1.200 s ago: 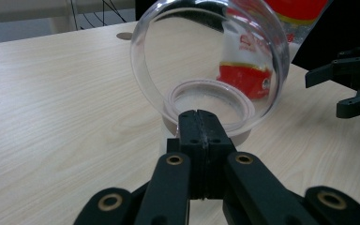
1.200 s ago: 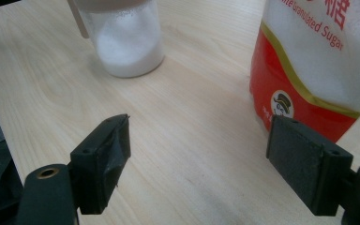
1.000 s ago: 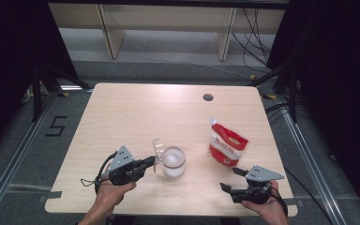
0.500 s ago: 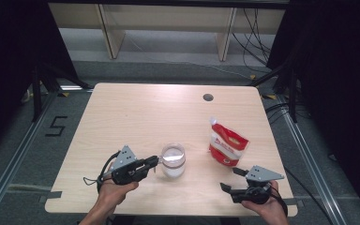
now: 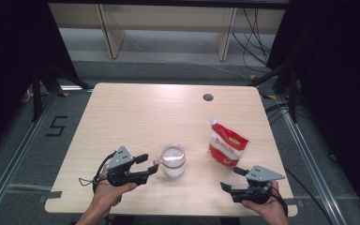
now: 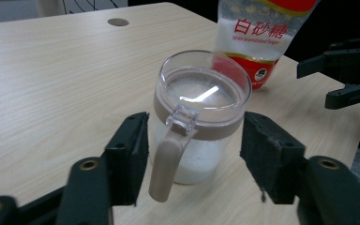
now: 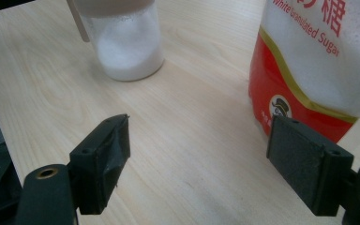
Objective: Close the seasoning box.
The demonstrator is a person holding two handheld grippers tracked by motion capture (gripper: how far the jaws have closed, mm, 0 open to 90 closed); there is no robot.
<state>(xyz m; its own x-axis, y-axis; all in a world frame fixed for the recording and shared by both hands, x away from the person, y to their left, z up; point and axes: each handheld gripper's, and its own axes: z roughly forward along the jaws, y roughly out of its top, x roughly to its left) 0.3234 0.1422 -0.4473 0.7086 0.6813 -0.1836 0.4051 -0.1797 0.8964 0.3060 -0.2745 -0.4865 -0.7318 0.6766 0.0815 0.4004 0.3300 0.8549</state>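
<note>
A: Left claw point(image 5: 151, 165)?
B: Jaws just been opening, now spread either side of the sugar jar point(image 5: 172, 161), pads off it. Jar's upright, lid on, near table point(image 5: 136, 112) front edge, mid.
A: And right?
B: Sugar pouch point(image 5: 227, 146) stands toward right edge. Right claw point(image 5: 229, 179) gapes wide, nothing in it, front-right corner.

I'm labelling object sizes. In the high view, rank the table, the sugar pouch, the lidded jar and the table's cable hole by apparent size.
1. table
2. sugar pouch
3. lidded jar, close to the pouch in size
4. cable hole
</note>
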